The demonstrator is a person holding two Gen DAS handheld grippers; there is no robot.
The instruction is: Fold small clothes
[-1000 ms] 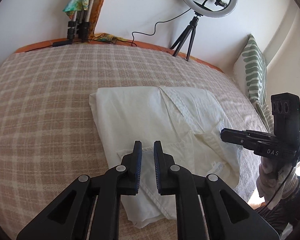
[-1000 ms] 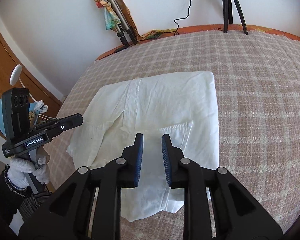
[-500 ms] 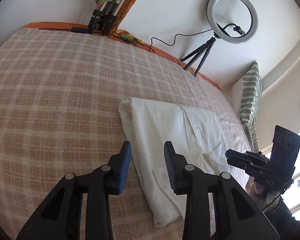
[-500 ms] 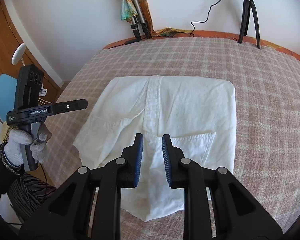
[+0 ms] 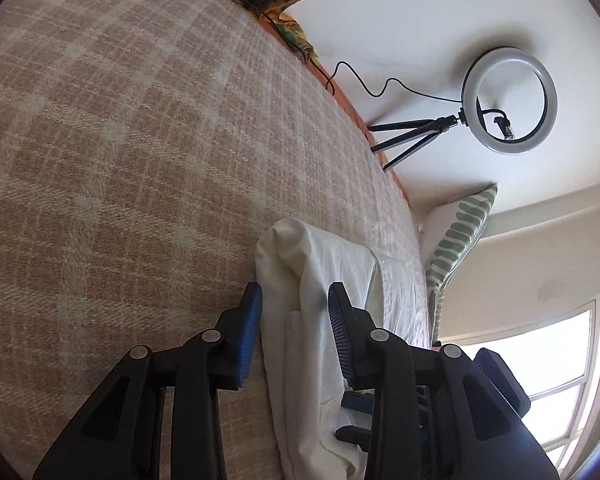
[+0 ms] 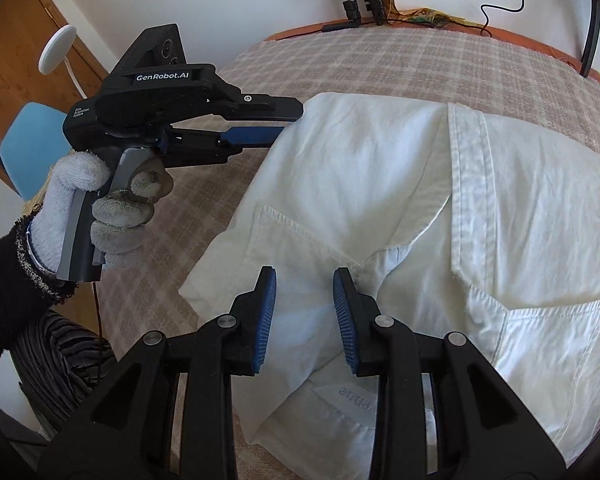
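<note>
The right gripper (image 6: 304, 312) hangs just above the near edge of the folded white shirt (image 6: 400, 200), jaws partly open and just widened, gripping nothing. The left gripper (image 5: 294, 320), in a gloved hand (image 6: 96, 216), straddles the shirt's left edge, jaws partly open around the cloth, not pressing it. The shirt lies on the checked bedspread (image 5: 140, 140); beyond stand a ring light (image 5: 510, 100) and a striped pillow (image 5: 456, 236).

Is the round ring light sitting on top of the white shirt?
No, the ring light stands on its small tripod by the wall at the far edge of the bed, well apart from the white shirt.
</note>
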